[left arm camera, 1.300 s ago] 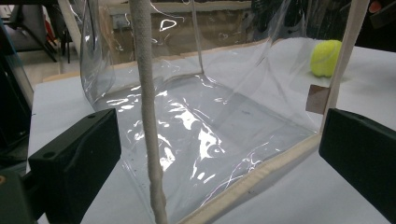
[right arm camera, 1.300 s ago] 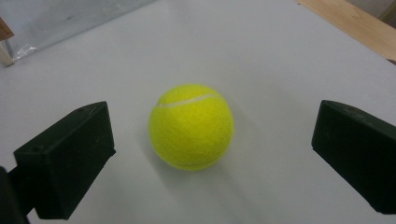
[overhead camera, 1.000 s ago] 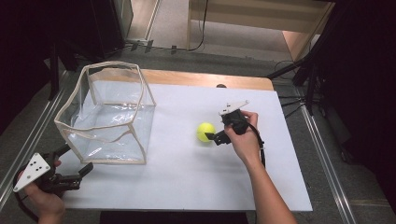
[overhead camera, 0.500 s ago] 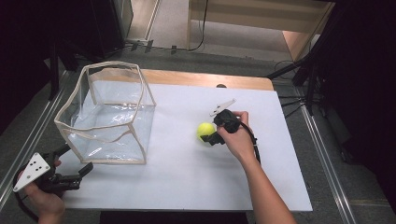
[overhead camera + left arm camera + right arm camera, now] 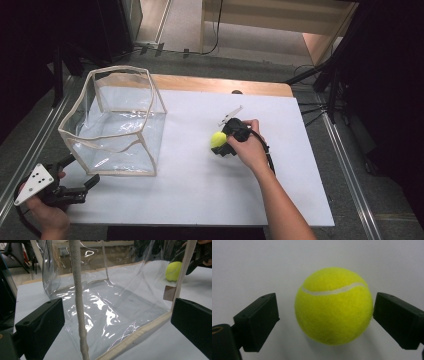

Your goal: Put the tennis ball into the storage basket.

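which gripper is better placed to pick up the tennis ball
Right. The right gripper already has its open jaws either side of the tennis ball; the left gripper sits at the table's near corner by the clear bag.

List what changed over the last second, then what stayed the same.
The right gripper closed in on the tennis ball and tilted down over it; its open jaws now sit either side of the ball, one nearly touching, no grip yet. The ball kept its spot on the table. The left gripper stayed open at the near corner of the clear bag, which did not move.
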`<state>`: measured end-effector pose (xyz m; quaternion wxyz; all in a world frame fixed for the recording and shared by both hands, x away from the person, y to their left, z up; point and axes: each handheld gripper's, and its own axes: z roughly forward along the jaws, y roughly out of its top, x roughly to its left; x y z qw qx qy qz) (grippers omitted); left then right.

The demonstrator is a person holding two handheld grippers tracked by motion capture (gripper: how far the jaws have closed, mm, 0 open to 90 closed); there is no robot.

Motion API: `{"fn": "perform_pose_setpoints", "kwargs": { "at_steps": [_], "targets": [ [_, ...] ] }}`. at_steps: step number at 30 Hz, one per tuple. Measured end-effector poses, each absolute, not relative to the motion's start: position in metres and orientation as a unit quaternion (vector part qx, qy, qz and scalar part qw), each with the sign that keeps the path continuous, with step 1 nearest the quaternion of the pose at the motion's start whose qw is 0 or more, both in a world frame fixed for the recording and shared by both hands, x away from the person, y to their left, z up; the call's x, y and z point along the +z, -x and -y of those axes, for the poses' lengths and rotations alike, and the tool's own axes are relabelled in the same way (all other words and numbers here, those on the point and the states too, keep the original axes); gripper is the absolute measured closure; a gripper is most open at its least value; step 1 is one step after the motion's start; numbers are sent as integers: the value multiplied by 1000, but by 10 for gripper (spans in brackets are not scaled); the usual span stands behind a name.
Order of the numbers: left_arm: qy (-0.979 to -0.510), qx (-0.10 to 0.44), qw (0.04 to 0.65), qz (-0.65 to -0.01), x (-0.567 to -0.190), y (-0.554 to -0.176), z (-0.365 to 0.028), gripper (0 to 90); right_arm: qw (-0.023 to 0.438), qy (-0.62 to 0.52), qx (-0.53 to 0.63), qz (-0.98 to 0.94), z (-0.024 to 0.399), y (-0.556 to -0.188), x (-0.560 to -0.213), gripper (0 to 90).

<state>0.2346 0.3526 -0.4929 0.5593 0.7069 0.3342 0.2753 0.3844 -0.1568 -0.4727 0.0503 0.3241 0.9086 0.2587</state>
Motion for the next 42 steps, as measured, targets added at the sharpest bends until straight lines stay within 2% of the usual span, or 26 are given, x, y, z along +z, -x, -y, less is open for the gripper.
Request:
{"fn": "perform_pose_setpoints", "kwargs": {
  "at_steps": [9, 10, 15, 16, 18, 42],
  "targets": [
    [-708, 275, 559, -333, -493, -235, -353, 0, 48, -326, 247, -911, 152, -390, -479, 75],
    [-708, 275, 558, -333, -493, -235, -353, 0, 49, -325, 242, -913, 151, -391, -481, 127],
    [-707, 275, 559, -334, -493, -235, -353, 0, 43, -329, 241, -912, 149, -392, -484, 148],
    [-708, 275, 559, -333, -493, -235, -353, 0, 48, -331, 239, -912, 149, -392, -485, 209],
    [-708, 275, 559, -333, -493, -235, -353, 0, 51, -337, 237, -910, 150, -392, -484, 228],
    [-706, 275, 561, -334, -492, -234, -353, 0, 57, -313, 246, -915, 133, -388, -476, 233]
  ]
}}
